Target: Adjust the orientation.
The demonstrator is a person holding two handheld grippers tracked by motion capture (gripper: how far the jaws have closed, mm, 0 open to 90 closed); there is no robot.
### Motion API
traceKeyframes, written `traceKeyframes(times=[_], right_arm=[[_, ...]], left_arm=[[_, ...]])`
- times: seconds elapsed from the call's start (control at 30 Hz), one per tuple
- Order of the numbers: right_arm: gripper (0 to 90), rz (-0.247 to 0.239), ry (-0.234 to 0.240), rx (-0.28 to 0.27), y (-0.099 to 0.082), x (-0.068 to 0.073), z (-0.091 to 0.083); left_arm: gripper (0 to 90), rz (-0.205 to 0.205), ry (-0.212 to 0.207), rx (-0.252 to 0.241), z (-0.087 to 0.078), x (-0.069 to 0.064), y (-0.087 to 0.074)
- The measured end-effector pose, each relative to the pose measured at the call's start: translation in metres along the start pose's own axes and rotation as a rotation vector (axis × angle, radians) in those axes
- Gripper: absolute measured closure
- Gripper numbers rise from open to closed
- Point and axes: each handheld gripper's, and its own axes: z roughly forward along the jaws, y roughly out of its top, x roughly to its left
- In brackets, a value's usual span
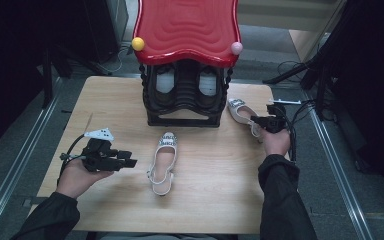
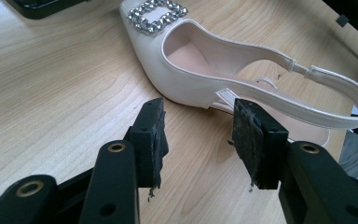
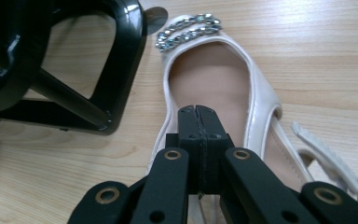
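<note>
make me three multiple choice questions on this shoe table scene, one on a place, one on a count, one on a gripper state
1. Where does the shoe rack stand?
A. at the table's far edge
B. at the near edge
C. on the floor

2. How many white shoes lie on the table?
A. one
B. two
C. four

3. How do the right gripper's jaws stand?
A. wide open
B. closed together
C. clamped on a heel strap

Answers:
1 A, the rack sits at the far side under its red top.
2 B, one shoe mid-table, one by the rack.
3 B, the pads meet, nothing between them.
</note>
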Motion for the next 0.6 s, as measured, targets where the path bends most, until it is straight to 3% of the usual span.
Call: traceKeyframes(times=[0.23,0.37,0.6], right_arm=[[89.9,-0.027,0.017,-0.025,0.005,0.011,-0.006],[84.8,-0.053,0.013,-0.046,0.012,0.016,-0.014],[78.9,-0.059,0.015,-0.029,0.011,0.018,-0.008]], left_arm=[[54.3,0.008,-0.003,0.003,0.001,0.002,0.003],[54.2,0.012,-0.003,0.003,0.002,0.001,0.005],[54.0,0.011,0.001,0.002,0.000,0.002,0.004]])
